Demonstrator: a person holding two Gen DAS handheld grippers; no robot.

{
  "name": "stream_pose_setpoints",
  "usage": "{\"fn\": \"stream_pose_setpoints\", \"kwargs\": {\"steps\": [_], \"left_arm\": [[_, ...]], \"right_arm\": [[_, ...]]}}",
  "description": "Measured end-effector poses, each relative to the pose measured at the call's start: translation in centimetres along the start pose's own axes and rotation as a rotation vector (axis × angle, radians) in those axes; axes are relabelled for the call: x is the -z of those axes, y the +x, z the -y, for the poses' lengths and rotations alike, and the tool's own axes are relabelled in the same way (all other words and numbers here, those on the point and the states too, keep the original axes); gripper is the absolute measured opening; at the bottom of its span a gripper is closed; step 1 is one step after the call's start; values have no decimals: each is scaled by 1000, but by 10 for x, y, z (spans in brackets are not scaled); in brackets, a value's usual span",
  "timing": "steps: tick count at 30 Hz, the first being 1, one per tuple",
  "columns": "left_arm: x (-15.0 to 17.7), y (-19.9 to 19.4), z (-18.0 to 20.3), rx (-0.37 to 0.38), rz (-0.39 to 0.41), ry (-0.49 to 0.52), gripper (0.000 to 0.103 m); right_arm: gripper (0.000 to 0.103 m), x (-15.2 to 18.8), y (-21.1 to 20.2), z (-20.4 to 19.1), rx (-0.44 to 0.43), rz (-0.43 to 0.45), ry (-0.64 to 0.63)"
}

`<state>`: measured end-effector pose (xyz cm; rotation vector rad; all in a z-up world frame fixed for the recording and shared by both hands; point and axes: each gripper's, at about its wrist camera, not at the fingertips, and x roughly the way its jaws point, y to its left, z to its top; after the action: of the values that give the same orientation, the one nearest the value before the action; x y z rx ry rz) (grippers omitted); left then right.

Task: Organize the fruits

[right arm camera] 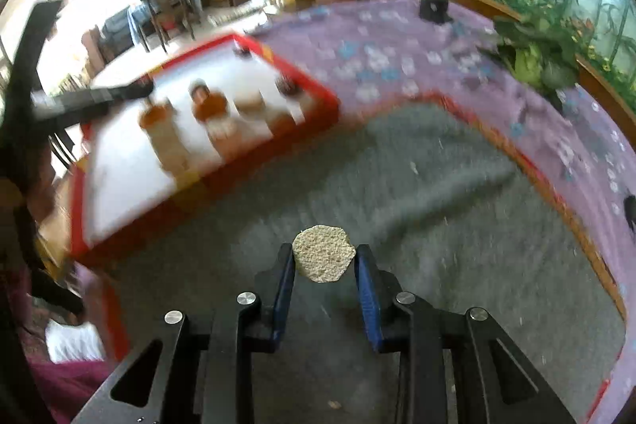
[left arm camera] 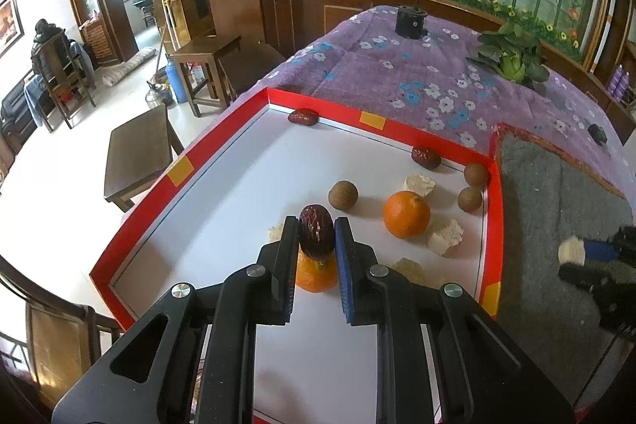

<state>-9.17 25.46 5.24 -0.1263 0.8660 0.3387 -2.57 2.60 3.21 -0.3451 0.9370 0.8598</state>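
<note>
Fruits lie scattered in the red-rimmed tray [left arm camera: 493,225] ahead of my left gripper [left arm camera: 317,239]; its jaws are pinched nearly closed on a wrinkled red date [left arm camera: 316,231], held lengthwise between the pads and lifted just above an orange [left arm camera: 316,275] that sits directly beneath the tips; a second orange [left arm camera: 406,214] rests ahead and to the right of the jaws; three brown longans [left arm camera: 343,195] and two more dates [left arm camera: 425,157] lie farther ahead, toward the far rim; pale crumbly lumps [left arm camera: 445,235] lie among them. My right gripper [right arm camera: 324,261] hangs over the grey felt mat [right arm camera: 437,185], well to the right of the tray; its jaws stand narrowly apart and grip one pale lump [right arm camera: 324,253] at the very tips, the piece projecting beyond the pads; the right wrist view is smeared, so the tray contents there cannot be told apart. Judged step: carrying each held piece to its group. To do it well I would keep the left pinch steady and clear the orange below before travelling sideways; the date is gripped on its narrow flanks and could roll out if the pads loosen; the lump looks brittle and is barely seated, so I would squeeze no harder, lower it close to the mat, and let go only once it is nearly resting there.
</note>
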Motion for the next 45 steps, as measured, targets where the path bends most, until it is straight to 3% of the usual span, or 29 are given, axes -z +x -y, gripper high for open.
{"fn": "stream_pose_setpoints", "kwargs": {"steps": [6, 12, 18, 31, 32, 33, 34, 36, 42, 45], "left_arm": [[0, 1, -4, -8, -9, -4, 17], [3, 6, -6, -25, -13, 2, 17], [3, 10, -5, -40, -7, 3, 17], [1, 18, -4, -98, 9, -25, 18], [1, 18, -3, -103, 11, -26, 19], [2, 17, -3, -111, 14, -28, 30], [3, 17, -2, -122, 20, -30, 48], [4, 14, -2, -123, 40, -39, 65], [4, 7, 0, -106, 53, -64, 65], [5, -1, 7, -98, 75, -56, 65]], "right_arm": [[30, -44, 22, -37, -79, 27, -63], [30, -67, 50, -74, -78, -3, -157], [30, -78, 73, -87, -56, -32, -190], [32, -78, 67, -84, -144, 8, -111], [34, -77, 64, -82, -154, 17, -100], [35, -75, 61, -81, -161, 23, -91], [38, -74, 59, -80, -167, 29, -85], [40, -73, 54, -80, -175, 45, -79], [41, -63, 42, -75, -130, 67, -47], [48, -53, 30, -71, -64, 98, -31]]}}
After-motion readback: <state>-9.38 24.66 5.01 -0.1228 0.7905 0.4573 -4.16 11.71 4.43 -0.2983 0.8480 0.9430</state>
